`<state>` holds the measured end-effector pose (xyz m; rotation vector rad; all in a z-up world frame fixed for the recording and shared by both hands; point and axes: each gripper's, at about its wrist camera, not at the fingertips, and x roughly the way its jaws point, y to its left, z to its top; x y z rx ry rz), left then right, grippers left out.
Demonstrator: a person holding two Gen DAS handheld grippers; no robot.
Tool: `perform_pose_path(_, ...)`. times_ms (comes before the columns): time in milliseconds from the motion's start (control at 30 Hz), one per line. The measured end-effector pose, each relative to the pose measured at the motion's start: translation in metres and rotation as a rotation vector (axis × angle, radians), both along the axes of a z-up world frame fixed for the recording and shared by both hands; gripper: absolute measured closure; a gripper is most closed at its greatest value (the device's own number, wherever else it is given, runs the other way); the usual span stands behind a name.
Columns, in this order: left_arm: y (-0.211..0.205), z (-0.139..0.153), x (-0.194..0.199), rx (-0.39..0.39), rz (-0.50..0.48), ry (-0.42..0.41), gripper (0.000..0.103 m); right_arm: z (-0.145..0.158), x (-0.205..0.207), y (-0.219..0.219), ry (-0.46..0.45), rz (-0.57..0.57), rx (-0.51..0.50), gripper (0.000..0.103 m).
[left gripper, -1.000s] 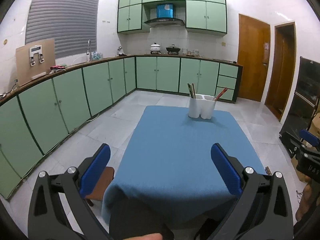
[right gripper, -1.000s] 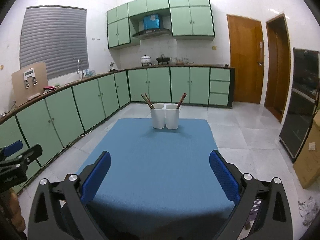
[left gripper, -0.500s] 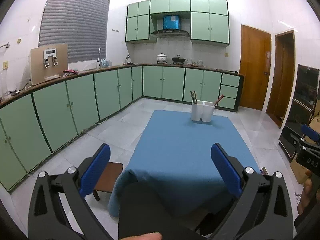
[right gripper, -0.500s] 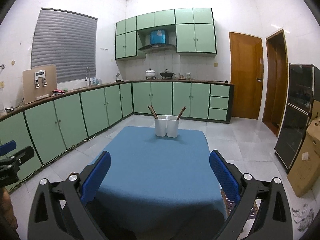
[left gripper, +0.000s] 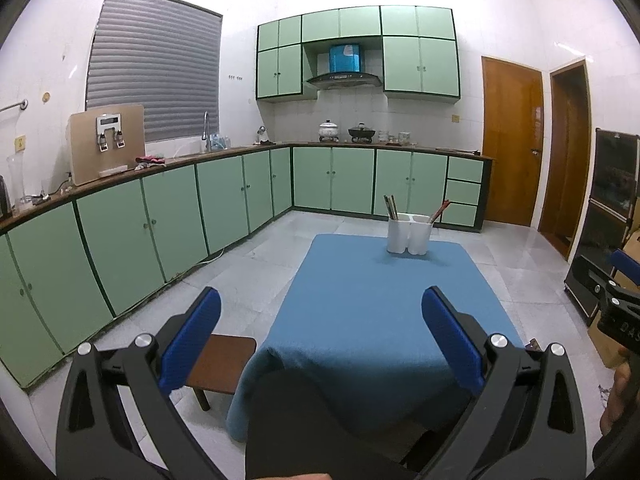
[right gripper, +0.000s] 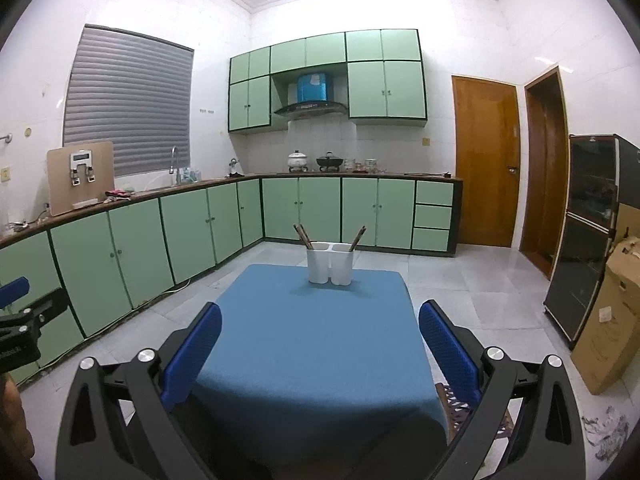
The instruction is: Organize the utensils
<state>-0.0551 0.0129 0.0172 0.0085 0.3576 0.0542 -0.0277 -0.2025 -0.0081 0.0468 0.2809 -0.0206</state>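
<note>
Both grippers are held level, side by side and well apart. The left gripper [left gripper: 320,332] and right gripper [right gripper: 320,340] have fingers spread wide, holding nothing.

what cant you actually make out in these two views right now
- Utensils in the white holder: too small in both wrist views to count or identify.
- Inside of the holder: hidden by its own walls.
- Near edge of the blue tablecloth: left wrist view, covered by a dark shape at the bottom.
- Right gripper: cut off by the left view's right edge.
</note>
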Motion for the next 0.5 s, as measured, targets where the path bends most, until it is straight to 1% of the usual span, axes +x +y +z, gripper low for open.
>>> perform_pose_path(200,-0.0026,-0.0008,-0.0009,-0.004,-0.014,-0.001,0.005,-0.0022,-0.0009,-0.0039,0.014,-0.027,0.003,0.006)
perform_pose_path(500,-0.0023,-0.0011,-0.0032,-0.008,-0.006,-0.006,0.005,-0.0044,-0.0041,-0.0061,0.025,-0.058,0.004,0.006)
